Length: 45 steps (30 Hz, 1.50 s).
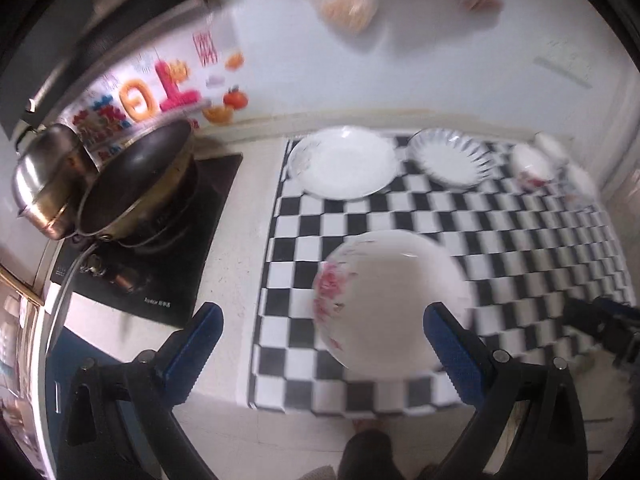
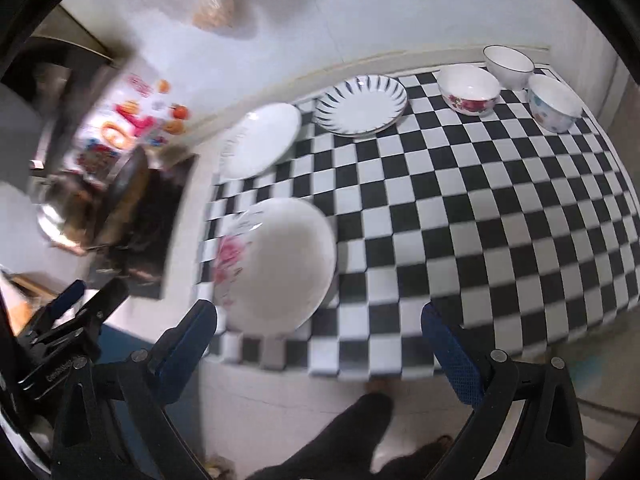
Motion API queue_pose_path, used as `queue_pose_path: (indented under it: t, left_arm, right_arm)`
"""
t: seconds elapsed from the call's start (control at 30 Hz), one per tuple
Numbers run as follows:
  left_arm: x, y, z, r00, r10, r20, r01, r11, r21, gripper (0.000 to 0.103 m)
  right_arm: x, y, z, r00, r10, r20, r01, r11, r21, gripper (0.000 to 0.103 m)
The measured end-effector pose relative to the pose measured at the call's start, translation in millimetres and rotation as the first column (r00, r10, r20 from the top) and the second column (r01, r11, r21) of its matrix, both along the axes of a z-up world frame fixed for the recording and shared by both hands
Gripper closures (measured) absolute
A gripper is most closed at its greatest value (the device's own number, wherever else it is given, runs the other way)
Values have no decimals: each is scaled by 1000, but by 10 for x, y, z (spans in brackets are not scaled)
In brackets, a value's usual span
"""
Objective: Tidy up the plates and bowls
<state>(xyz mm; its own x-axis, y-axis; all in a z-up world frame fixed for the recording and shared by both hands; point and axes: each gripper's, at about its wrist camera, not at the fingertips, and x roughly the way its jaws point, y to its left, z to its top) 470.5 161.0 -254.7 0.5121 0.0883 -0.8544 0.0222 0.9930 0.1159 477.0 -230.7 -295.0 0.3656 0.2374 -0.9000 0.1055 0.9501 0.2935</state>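
Note:
A white plate with pink flowers (image 1: 388,300) (image 2: 276,264) lies near the front left of the checkered mat (image 1: 520,240) (image 2: 480,220). At the back lie a plain white plate (image 1: 342,162) (image 2: 262,140) and a striped-rim plate (image 1: 450,158) (image 2: 360,104). To the right stand a red-flowered bowl (image 1: 532,166) (image 2: 468,90), a white bowl (image 2: 508,66) and a blue-patterned bowl (image 2: 554,104). My left gripper (image 1: 324,344) is open above the flowered plate. My right gripper (image 2: 320,344) is open over the mat's front edge.
A stove (image 1: 160,240) with a dark wok (image 1: 136,184) and a steel pot (image 1: 44,184) stands left of the mat. A tiled wall (image 1: 360,80) runs behind. A plastic bag (image 1: 352,4) hangs above. The person's feet (image 2: 360,440) show below the counter edge.

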Motion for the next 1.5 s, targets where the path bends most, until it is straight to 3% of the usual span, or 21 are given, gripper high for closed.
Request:
queue_pose_path:
  t: [0.1,0.23,0.33,0.4,0.47,0.57,0.67,0.7,0.77,0.8,0.83,0.87,0.93,1.23,1.5]
  left_arm:
    - [314,167,-366,998,-10,-64,10,1000,12,1]
    - [646,306,-838,979,-44,-197,33,998,-60,4]
    - [856,385,-1140,955,-41,-295,7,993,-116,16]
    - [954,416,-1317,938,-42,-345,-5,991,-136,32]
    - [997,408,-1419,925,-59,-375,0,988,-156,44]
    - [1055,403,-1578,907,-68,-415,-7,984,-178,54]
    - [1041,413,-1705,887,-56,-459,-41,979,-199,57]
    - [1033,424,-1710,887,-60,-457,-52,973,-227,57]
    - [1022,422,-1686,889,-52,-455,-66,969,-239,60]
    - [1022,404,-1670,889,-57,-455,-66,966,-249,67]
    - [1034,366,-1662,887,-63,-457,-66,963,-260,69]
    - [1036,343,-1645,887,-52,-460,-72,966,-248,68]
    - [1048,329,-1629,886,-39,-462,-86,965,-246,69]
    - [1072,150,-1606,894,-42,-446,-71,970,-233,69]
    - [1161,-276,-1485,898,-119,-423,20,973,-231,69]
  right_arm:
    - [402,113,-406,997,8,-82,-11,999,-32,0]
    - [670,164,-820,985,16,-171,-23,999,-35,0]
    - [841,191,-1115,971,23,-238,-27,1000,-13,1]
    - [927,234,-1289,959,38,-282,-40,999,0,1]
    - [996,269,-1441,949,55,-310,-52,998,17,9]
    - [1063,327,-1627,929,86,-359,-72,996,52,23]
    - [1086,374,-1758,909,114,-402,-86,993,85,28]
    - [1093,386,-1759,912,115,-395,-88,992,85,29]
    - [1140,409,-1785,910,131,-392,-100,990,99,46]
    - [1161,410,-1794,910,136,-392,-98,989,114,55]
    - [1186,413,-1841,900,138,-413,-96,988,122,74]
    - [1204,410,-1847,899,131,-417,-88,989,120,77]
    - [1233,423,-1858,896,139,-421,-104,989,107,81]
    - [1271,432,-1852,890,169,-424,-126,984,128,81]
    - [1281,164,-1664,916,105,-387,-71,992,101,81]
